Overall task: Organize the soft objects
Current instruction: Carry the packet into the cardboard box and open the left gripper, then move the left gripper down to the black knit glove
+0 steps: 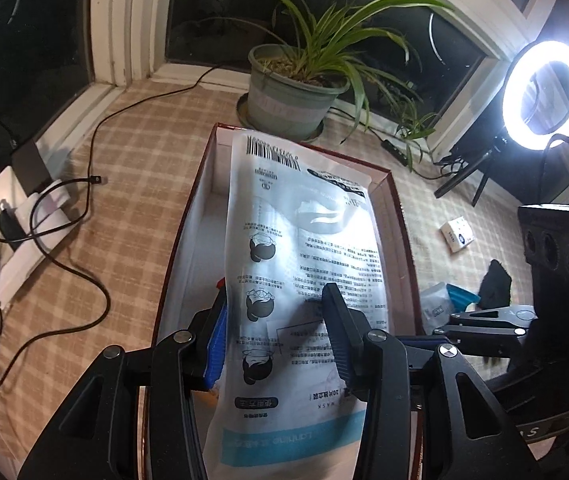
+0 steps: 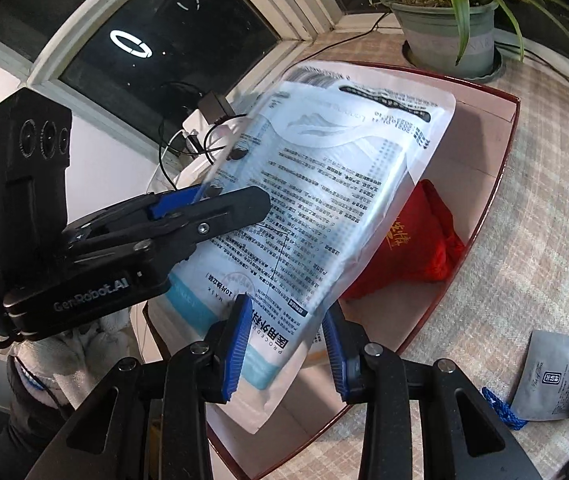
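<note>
A white mask pack (image 1: 316, 220) printed with black text and a barcode hangs tilted over an open dark red box (image 1: 398, 208) with a white inside. My left gripper (image 1: 276, 336) is shut on the pack's lower part, blue pads on either side. In the right wrist view the pack (image 2: 324, 168) slants across the box (image 2: 500, 152), and my right gripper (image 2: 284, 348) is shut on its lower corner. The left gripper (image 2: 224, 200) clamps the pack's left edge. A red cloth pouch (image 2: 416, 240) lies in the box, partly hidden under the pack.
A potted plant (image 1: 288, 96) stands just behind the box, a lit ring light (image 1: 544, 94) at the right. Black cables (image 1: 84, 216) and chargers lie at the left. A silver sachet (image 2: 552, 380), a small tissue pack (image 1: 457, 237) and a black cloth (image 1: 494, 284) lie right of the box.
</note>
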`<state>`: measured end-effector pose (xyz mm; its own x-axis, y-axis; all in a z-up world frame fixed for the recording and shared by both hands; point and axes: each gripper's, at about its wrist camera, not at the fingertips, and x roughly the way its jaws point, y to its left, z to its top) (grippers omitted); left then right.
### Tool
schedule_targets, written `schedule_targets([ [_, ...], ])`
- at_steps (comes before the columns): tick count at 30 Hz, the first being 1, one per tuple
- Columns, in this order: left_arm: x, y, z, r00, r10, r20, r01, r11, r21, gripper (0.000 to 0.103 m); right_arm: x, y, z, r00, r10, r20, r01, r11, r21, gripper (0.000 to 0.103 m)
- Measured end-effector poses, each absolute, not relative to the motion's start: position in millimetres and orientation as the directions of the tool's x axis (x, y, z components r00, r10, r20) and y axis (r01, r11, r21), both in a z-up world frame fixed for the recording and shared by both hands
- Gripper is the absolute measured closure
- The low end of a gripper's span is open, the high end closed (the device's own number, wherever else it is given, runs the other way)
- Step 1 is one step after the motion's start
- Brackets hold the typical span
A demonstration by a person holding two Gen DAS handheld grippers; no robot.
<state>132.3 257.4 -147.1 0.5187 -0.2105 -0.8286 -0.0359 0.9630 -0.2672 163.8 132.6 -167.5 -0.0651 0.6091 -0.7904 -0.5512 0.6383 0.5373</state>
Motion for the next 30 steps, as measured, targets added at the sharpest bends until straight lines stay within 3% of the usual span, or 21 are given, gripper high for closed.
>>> schedule_targets([
  [13, 125, 258, -141, 0.532, -0.151, -0.833, -0.062, 0.974, -0.216, 0.062, 156, 124, -147, -0.045, 0.628, -0.777, -0.587, 0.612, 0.529, 0.067],
  [17, 118, 251, -133, 0.548, -0.161, -0.821, -0.043, 0.974, -0.22, 0.062, 146, 108, -136, -0.019, 0.646, -0.763, -0.599, 0.603, 0.526, 0.06],
  [30, 91, 215, -109, 0.589, -0.183, -0.787, -0.001, 0.974, -0.228, 0.062, 127, -11, -120, 0.102, 0.722, -0.684, -0.502, 0.631, 0.591, 0.057],
])
